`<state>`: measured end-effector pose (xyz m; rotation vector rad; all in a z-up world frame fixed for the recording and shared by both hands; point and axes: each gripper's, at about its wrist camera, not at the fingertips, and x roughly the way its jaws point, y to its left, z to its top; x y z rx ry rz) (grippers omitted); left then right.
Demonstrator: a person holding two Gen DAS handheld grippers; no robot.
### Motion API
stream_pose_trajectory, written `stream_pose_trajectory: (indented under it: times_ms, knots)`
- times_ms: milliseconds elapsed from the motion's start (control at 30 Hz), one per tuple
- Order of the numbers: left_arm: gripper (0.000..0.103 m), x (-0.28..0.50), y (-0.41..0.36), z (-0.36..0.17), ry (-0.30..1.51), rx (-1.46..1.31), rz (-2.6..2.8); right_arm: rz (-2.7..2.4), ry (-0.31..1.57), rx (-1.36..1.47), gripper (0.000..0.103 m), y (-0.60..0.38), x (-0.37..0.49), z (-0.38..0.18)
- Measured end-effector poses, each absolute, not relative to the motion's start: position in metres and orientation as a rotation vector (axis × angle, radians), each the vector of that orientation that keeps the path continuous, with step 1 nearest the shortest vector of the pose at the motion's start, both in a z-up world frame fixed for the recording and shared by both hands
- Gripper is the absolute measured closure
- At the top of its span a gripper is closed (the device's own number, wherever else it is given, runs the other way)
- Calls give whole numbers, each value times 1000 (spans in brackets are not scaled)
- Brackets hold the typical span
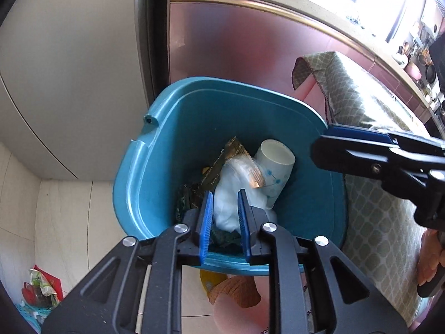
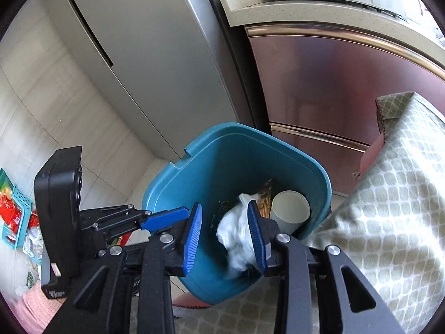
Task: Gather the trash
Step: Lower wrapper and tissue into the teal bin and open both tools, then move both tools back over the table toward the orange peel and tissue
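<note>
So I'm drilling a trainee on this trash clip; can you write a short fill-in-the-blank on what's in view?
1. The trash lies inside a ____-coloured bin.
2. The paper cup in the bin lies on its ____.
3. Both the left claw and the right claw are ____, holding nothing.
4. The patterned cloth hangs on the bin's ____ side.

Missing words: blue; side; open; right

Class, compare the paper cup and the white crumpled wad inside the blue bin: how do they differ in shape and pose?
The paper cup keeps a rigid round form; the white wad is crumpled and shapeless. The cup lies tilted against the bin wall; the wad sits in the middle. The cup bears a small blue print; the wad looks plain. Both are whitish and lie in the bin.
</note>
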<state>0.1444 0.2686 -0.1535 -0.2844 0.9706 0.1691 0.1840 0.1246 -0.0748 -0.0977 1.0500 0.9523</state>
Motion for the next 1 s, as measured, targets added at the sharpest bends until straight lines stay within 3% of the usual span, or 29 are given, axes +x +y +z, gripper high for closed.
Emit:
stream_pose_trajectory:
  times_ms: [133,467,800,1000]
  knots:
    - [85,137,268,-145,937,-290,172,962,1028,-69,71,109,178,-68]
    - [72,104,243,-89,769,-282,53,983,908,-17,71,48,148,-34]
    - [59,96,153,-55,681,-204,-197,873,781,59,66,-52,120,0]
    - [57,101,80,-53,703,-159,-349,731,746,120,61,-129,105,5]
